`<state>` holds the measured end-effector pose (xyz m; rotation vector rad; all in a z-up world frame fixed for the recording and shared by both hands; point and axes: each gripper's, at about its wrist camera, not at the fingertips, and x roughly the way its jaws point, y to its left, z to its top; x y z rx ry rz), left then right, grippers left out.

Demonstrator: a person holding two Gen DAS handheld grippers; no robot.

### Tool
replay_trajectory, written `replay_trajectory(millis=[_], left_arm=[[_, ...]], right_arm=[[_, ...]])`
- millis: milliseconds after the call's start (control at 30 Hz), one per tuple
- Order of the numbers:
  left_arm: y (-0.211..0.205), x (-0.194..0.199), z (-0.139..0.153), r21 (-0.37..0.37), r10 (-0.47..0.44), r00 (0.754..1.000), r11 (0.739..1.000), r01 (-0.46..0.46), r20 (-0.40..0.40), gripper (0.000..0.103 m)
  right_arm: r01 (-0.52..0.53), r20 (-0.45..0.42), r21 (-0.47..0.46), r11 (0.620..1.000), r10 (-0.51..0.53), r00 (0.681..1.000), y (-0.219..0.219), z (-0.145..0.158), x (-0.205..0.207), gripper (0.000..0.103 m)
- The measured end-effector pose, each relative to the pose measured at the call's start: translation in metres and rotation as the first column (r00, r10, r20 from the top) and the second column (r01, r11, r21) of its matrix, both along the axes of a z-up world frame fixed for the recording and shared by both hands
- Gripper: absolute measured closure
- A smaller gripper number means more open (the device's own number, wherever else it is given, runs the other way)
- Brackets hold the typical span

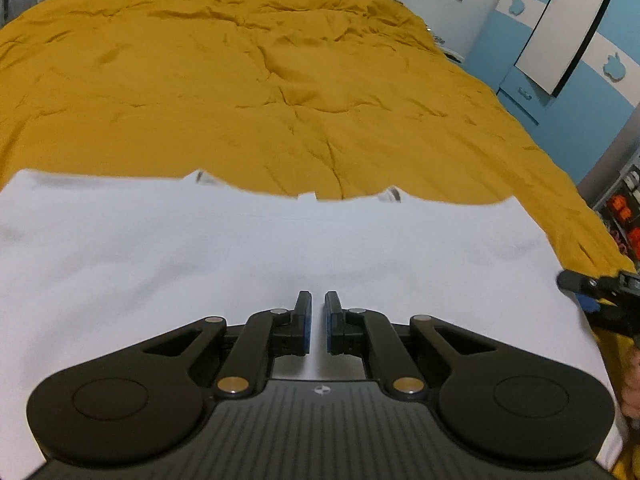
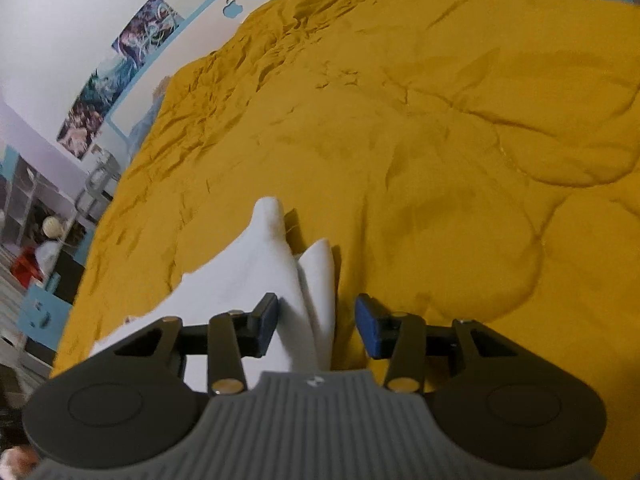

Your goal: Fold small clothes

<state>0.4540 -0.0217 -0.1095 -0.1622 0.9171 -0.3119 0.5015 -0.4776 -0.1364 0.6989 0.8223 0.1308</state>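
Note:
A white garment [image 1: 240, 248] lies spread flat on the mustard-yellow bedspread [image 1: 248, 80]. My left gripper [image 1: 318, 300] hovers over its near middle with the jaws almost closed, a narrow gap between the blue pads, nothing visibly pinched. In the right wrist view the same white garment [image 2: 276, 268] shows a raised, folded corner running between my right gripper's [image 2: 316, 308] fingers. That gripper is open, and the cloth lies against the left pad [image 2: 266, 320]. The right gripper also shows at the right edge of the left wrist view [image 1: 600, 284].
The yellow bedspread [image 2: 440, 140] covers the whole bed. Blue and white wardrobe doors [image 1: 560, 60] stand at the right. A wall with posters [image 2: 120, 68] and shelves with clutter [image 2: 36, 240] are at the left of the bed.

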Motion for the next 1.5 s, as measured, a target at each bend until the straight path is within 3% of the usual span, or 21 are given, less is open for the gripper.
replay_trajectory(millis=[67, 200, 233, 400, 533, 733, 967, 1100, 1300, 1500], left_arm=[[-0.003, 0.012, -0.006, 0.003, 0.006, 1.000, 1.000, -0.006, -0.006, 0.097], [-0.006, 0.030, -0.013, -0.006, 0.035, 0.999, 0.999, -0.035, -0.002, 0.097], [-0.005, 0.035, -0.013, -0.010, 0.046, 0.999, 0.999, -0.046, -0.007, 0.097], [-0.001, 0.034, -0.003, -0.020, 0.062, 0.998, 0.998, -0.062, 0.012, 0.097], [0.016, 0.012, 0.026, -0.038, 0.057, 0.996, 0.998, -0.055, 0.063, 0.095], [0.059, -0.033, 0.079, 0.010, 0.079, 0.989, 0.997, -0.081, 0.129, 0.095], [0.133, -0.084, 0.105, 0.063, 0.166, 0.974, 0.982, -0.178, 0.157, 0.095], [0.181, -0.105, 0.106, 0.028, 0.256, 0.958, 0.965, -0.261, 0.126, 0.095], [0.234, -0.123, 0.095, -0.036, 0.350, 0.933, 0.937, -0.348, 0.088, 0.095], [0.265, -0.129, 0.074, -0.091, 0.384, 0.922, 0.921, -0.379, 0.052, 0.095]], right_arm=[[0.009, 0.009, 0.039, 0.999, -0.010, 1.000, -0.004, -0.005, 0.005, 0.065], [0.012, 0.007, 0.101, 0.995, -0.013, 1.000, -0.005, -0.015, 0.014, 0.082], [0.006, 0.008, 0.109, 0.994, -0.007, 1.000, -0.004, -0.016, 0.015, 0.082], [-0.004, 0.023, 0.094, 0.996, 0.002, 1.000, 0.000, -0.008, 0.018, 0.095], [-0.026, 0.067, 0.071, 0.997, 0.021, 0.998, 0.015, 0.023, 0.015, 0.097], [-0.055, 0.101, 0.069, 0.996, 0.048, 0.994, 0.062, 0.084, 0.011, 0.098], [-0.116, 0.128, 0.052, 0.992, 0.109, 0.986, 0.159, 0.144, 0.015, 0.098], [-0.153, 0.140, 0.015, 0.988, 0.150, 0.979, 0.230, 0.166, 0.016, 0.098], [-0.190, 0.127, -0.109, 0.976, 0.204, 0.971, 0.334, 0.173, 0.023, 0.099], [-0.214, 0.132, -0.231, 0.949, 0.248, 0.960, 0.417, 0.158, 0.032, 0.099]])
